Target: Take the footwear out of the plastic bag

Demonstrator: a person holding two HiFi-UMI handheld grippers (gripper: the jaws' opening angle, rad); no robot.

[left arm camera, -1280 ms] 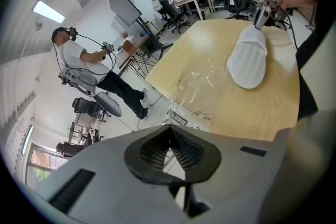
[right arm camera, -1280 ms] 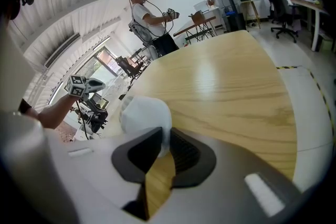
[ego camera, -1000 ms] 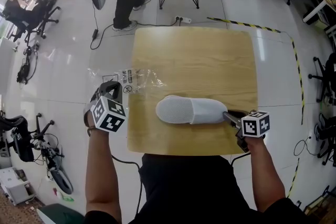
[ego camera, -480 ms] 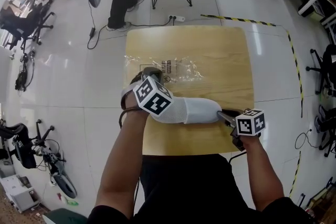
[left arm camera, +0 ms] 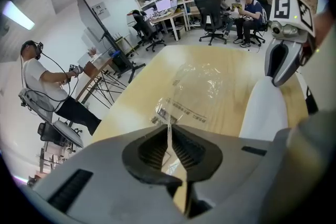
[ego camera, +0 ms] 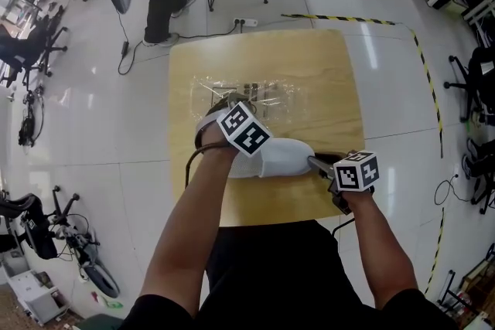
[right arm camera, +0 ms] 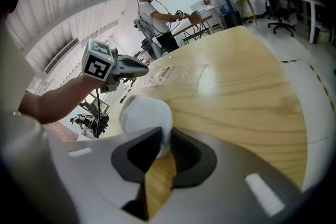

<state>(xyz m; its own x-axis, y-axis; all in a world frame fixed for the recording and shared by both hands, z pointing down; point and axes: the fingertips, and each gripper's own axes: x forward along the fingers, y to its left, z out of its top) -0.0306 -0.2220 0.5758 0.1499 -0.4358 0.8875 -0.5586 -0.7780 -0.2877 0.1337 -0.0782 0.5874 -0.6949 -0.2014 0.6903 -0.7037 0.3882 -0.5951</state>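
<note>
Right claw (ego camera: 315, 163) clamped on right end of white slipper (ego camera: 282, 158), which lies flat on bench (ego camera: 332, 58). Left claw (ego camera: 224, 99) just past slipper's other end, jaws just easing apart, pinching clear plastic bag (ego camera: 286, 96) edge; bag beyond slipper.

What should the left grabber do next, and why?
Probably open wider and let go of the plastic bag. The slipper already lies outside it, one end in the right gripper. The left gripper has just been opening its jaws, bag edge between them.
</note>
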